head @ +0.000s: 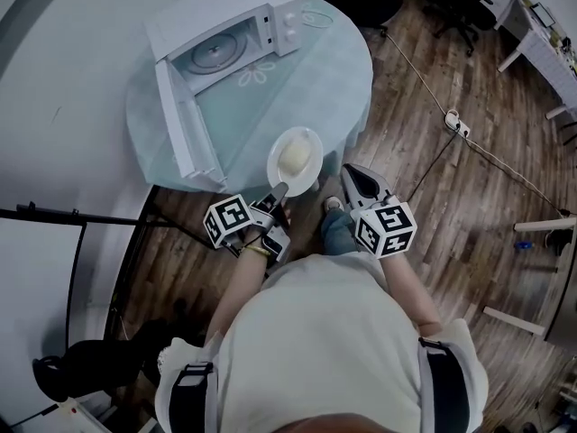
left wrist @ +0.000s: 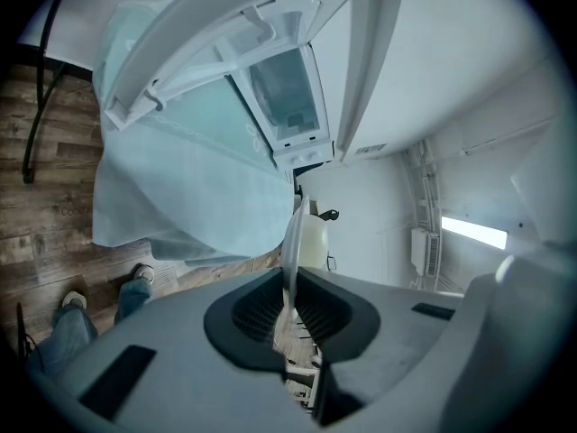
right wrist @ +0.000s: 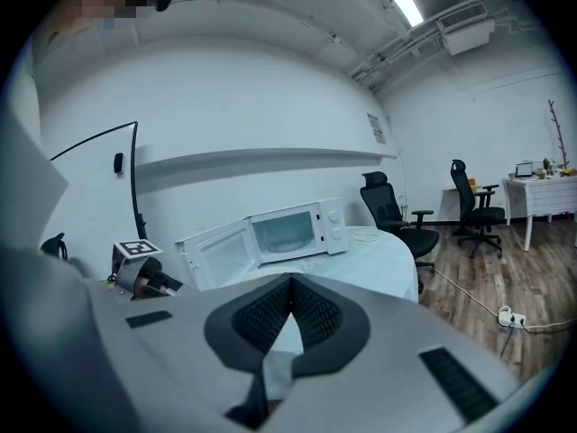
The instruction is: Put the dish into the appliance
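Note:
The dish (head: 296, 159) is a white plate with a pale round lump of food on it, held over the near edge of the round table. My left gripper (head: 279, 190) is shut on its near rim. In the left gripper view the plate (left wrist: 294, 238) stands edge-on between the pads. The white microwave (head: 236, 45) sits at the table's far side with its door (head: 185, 126) swung wide open and its glass turntable (head: 214, 54) bare. My right gripper (head: 354, 179) hangs to the right of the plate, shut and empty, and in its own view the microwave (right wrist: 290, 233) lies ahead.
A light blue cloth covers the table (head: 343, 79). A white power strip (head: 457, 124) and its cable lie on the wood floor at the right. Black office chairs (right wrist: 393, 213) stand beyond the table. A black stand (head: 72, 216) runs along the left.

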`<state>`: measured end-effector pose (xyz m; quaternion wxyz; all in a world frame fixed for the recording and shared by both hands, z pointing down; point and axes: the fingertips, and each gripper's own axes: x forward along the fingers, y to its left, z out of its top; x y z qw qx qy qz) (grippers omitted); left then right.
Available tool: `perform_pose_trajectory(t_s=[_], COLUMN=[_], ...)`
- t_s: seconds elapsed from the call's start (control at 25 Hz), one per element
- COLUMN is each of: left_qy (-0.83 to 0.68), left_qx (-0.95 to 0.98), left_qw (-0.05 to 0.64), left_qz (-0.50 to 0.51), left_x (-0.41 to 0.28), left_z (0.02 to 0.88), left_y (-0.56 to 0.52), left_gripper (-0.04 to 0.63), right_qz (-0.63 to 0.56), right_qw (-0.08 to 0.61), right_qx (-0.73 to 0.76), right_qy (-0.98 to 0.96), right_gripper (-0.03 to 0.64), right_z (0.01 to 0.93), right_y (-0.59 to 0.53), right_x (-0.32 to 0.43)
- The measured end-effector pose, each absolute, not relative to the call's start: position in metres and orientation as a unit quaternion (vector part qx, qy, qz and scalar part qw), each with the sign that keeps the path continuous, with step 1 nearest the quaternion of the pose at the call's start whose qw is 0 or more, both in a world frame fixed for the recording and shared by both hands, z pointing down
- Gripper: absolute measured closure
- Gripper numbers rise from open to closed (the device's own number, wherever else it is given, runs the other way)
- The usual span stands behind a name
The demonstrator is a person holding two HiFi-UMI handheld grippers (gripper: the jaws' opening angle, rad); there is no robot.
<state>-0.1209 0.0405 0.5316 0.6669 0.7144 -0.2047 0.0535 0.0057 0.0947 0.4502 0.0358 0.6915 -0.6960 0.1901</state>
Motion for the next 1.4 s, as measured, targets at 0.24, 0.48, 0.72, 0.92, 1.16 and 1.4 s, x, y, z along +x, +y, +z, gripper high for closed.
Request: perform_pose_trajectory(t_s=[0.24, 0.48, 0.72, 0.92, 1.16, 1.4], left_qy=[-0.221, -0.247, -0.275, -0.300, -0.330, -0.364], left_qx=[0.709, 0.701, 0.689, 0.677, 0.662, 0.647], left_qw=[0.668, 0.669, 0.670, 0.672, 0.671, 0.664], left_qz=[0.045, 0.026, 0.003, -0.022, -0.054, -0.088], left_x=[-0.097, -0.075, -0.060, -0.049, -0.037, -0.030], left_z=[0.528, 0.525, 0.525, 0.527, 0.531, 0.534], left_y=[0.009, -0.028, -0.053, -0.068, -0.084, -0.101], left_gripper=[0.555, 0.555, 0.555, 0.555, 0.555, 0.555], right_qz=[0.189, 0.193, 0.194, 0.196, 0.194, 0.190], right_qw=[0.038, 0.043, 0.048, 0.055, 0.060, 0.070], right_qx=[0.670, 0.645, 0.617, 0.588, 0.553, 0.510], right_qy=[-0.717, -0.738, -0.761, -0.782, -0.808, -0.836], right_gripper=[0.611, 0.611, 0.611, 0.611, 0.611, 0.611], right_z=[0.444, 0.441, 0.439, 0.443, 0.448, 0.454], right_y=[0.050, 0.008, -0.025, -0.046, -0.073, -0.100], right_x=[0.027, 0.053, 0.072, 0.084, 0.099, 0.106])
